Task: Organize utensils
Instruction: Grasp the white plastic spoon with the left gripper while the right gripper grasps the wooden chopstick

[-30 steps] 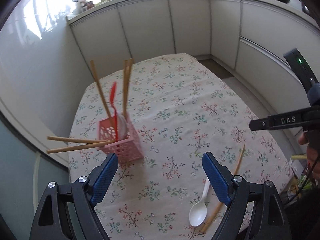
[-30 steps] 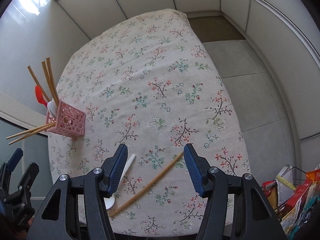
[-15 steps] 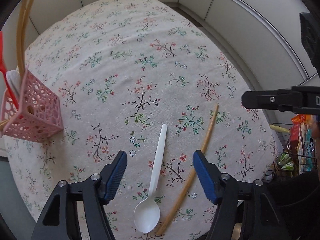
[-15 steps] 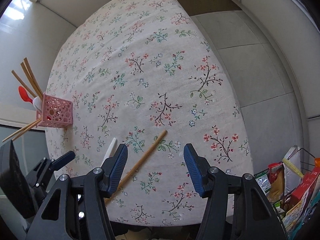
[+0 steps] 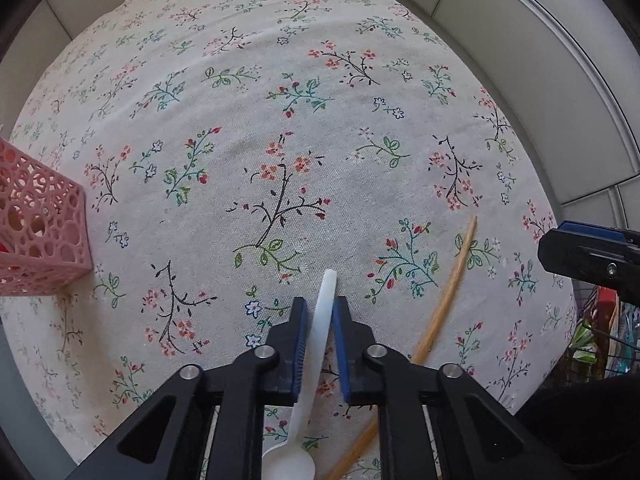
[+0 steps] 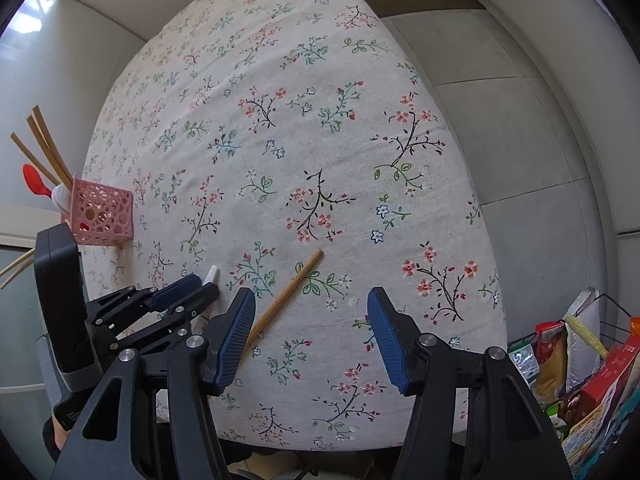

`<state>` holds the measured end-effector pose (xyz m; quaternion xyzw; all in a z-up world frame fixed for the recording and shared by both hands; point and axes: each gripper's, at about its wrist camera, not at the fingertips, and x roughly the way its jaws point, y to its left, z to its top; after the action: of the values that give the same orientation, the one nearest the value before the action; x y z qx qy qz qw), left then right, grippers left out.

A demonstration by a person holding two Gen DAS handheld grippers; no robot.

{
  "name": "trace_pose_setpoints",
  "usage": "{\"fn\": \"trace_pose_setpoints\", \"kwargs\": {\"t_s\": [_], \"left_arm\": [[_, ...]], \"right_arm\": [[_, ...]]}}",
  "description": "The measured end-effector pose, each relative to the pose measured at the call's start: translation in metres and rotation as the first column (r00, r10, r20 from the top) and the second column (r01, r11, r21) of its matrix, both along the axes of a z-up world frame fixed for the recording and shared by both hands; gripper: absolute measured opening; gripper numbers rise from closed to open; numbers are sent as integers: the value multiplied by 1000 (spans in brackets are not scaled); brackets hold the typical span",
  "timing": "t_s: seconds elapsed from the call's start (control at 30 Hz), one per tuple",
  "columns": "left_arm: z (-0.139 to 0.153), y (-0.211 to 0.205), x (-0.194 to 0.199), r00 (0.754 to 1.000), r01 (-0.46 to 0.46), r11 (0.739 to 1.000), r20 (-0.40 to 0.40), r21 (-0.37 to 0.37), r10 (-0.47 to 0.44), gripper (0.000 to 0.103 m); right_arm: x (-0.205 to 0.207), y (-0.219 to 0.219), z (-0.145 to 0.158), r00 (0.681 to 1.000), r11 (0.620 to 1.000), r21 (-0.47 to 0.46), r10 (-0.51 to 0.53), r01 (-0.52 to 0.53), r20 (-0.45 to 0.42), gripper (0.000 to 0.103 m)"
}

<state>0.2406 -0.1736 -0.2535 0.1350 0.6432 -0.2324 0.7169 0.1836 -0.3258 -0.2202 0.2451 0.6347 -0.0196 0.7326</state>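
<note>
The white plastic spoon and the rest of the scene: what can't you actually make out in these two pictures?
- White plastic spoon: in the left wrist view the left gripper, jaws just closed on its handle, covers the mid-handle; the bowl is cut by the bottom edge.
- Wooden chopstick: its near end hides behind the open right gripper in the right wrist view.
- Pink perforated basket: cut by the left edge; contents unseen there.

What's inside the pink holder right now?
In the pink holder: three wooden chopsticks, a red spoon and a white spoon, all upright; two more chopsticks poke out sideways. Its lattice hides their lower ends.
</note>
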Motion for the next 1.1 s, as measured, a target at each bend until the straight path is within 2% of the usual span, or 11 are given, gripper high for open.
{"fn": "trace_pose_setpoints", "kwargs": {"t_s": [0.13,0.37,0.5,0.6,0.93,1.03,1.1], "left_arm": [[3,3,0,1000,-15,1000,5,-16,15,9],[39,24,-5,996,-28,995,86,-98,36,9],[57,39,-6,991,-47,991,118,-126,62,9],[64,51,-11,989,-55,988,127,-145,74,9],[70,70,-17,984,-70,986,150,-152,93,9],[72,75,-17,983,-75,985,154,-156,99,9],[74,77,-17,982,-79,984,156,-159,104,9]], "right_arm": [[3,-1,-7,1000,1000,14,-3,4,-26,61],[12,11,-25,997,999,39,29,-26,-77,61],[18,20,-40,993,995,97,38,-27,-115,61],[23,27,-45,991,997,69,45,-36,-128,59],[37,57,-47,987,988,-114,89,-105,-137,35],[43,66,-46,987,985,-133,97,-114,-128,24],[48,72,-46,988,987,-112,105,-118,-113,15]]}}
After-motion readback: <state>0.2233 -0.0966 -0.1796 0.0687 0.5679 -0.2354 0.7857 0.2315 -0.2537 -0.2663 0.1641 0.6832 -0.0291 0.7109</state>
